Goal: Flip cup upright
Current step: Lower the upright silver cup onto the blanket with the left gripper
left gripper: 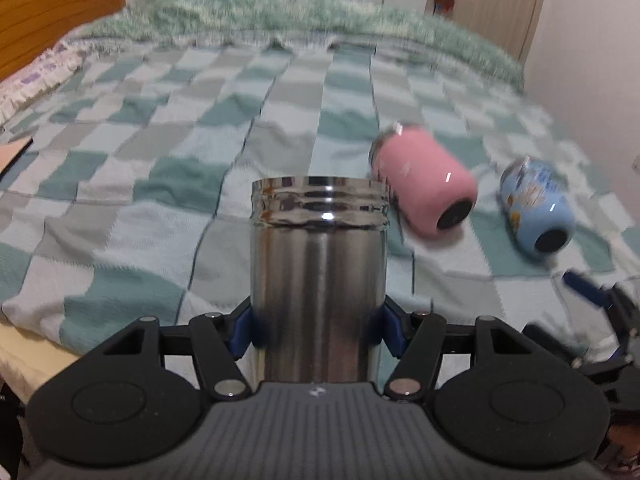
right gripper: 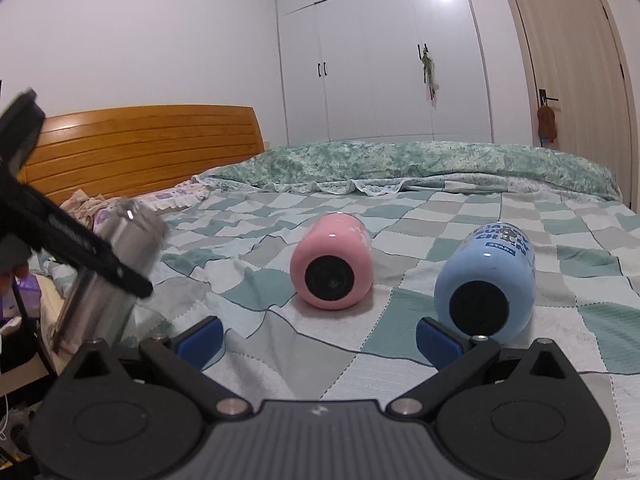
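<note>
My left gripper (left gripper: 318, 330) is shut on a steel cup (left gripper: 318, 280), held off the bed with its threaded mouth pointing away from the camera. The steel cup also shows in the right wrist view (right gripper: 116, 276), tilted, with the left gripper (right gripper: 80, 256) across it. A pink cup (right gripper: 332, 264) and a blue cup (right gripper: 486, 288) lie on their sides on the checked blanket (right gripper: 280, 344), black bases facing my right gripper (right gripper: 318, 338), which is open and empty just in front of them. Both also show in the left wrist view: the pink cup (left gripper: 424, 184) and the blue cup (left gripper: 536, 208).
A wooden headboard (right gripper: 140, 148) stands at the left, with pillows (right gripper: 168, 200) below it. A rolled green duvet (right gripper: 400, 160) lies along the far edge of the bed. White wardrobes (right gripper: 380, 48) and a door (right gripper: 568, 80) stand behind. Clutter sits off the bed's left edge.
</note>
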A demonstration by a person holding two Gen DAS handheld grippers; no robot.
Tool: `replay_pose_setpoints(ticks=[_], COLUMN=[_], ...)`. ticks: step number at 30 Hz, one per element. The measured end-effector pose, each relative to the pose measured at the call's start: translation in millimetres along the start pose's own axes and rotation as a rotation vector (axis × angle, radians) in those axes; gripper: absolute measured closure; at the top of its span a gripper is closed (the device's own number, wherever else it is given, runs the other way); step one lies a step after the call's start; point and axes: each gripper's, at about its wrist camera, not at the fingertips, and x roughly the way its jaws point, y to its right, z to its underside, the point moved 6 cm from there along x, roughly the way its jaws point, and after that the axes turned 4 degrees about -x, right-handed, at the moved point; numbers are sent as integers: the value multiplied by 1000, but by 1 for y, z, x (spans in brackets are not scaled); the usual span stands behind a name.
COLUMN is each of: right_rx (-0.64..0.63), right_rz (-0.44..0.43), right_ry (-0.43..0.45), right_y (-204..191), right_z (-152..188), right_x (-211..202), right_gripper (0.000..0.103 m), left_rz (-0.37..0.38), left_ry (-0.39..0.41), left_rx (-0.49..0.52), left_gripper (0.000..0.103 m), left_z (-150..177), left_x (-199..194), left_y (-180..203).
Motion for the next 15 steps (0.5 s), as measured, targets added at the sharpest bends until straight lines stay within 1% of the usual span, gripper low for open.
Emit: replay_pose_setpoints(ticks=[2,5,7,8,9,11,15], right_rx=[-8,-16,-20,-21,-22,-25,-27], right_rz=[4,13,20,21,22,28,41], right_ry=[-1,1,6,12,18,24,18], right_y=[-3,-5,-6,-6,-6,-6,-5], right_z=[1,2,3,3,2,3,5], right_x=[-1,-1,-1,-2,-3,-4,-3], right_gripper=[0,0,0,0,0,0,0], left_rz=[12,12,-16,-46,-71,-91,-131], left_ry=[47,151,224,253,274,304,333], left_rx=[-10,-14,-2,7,14,29,33], left_gripper=[41,41,41,41,41,41,41], left_z=[-8,-23,-32,-34,-34,-33,-24], left_x=[-8,-17,-17,-15,-11,-1,26], left_y=[-2,-2,1,3,5,10,12])
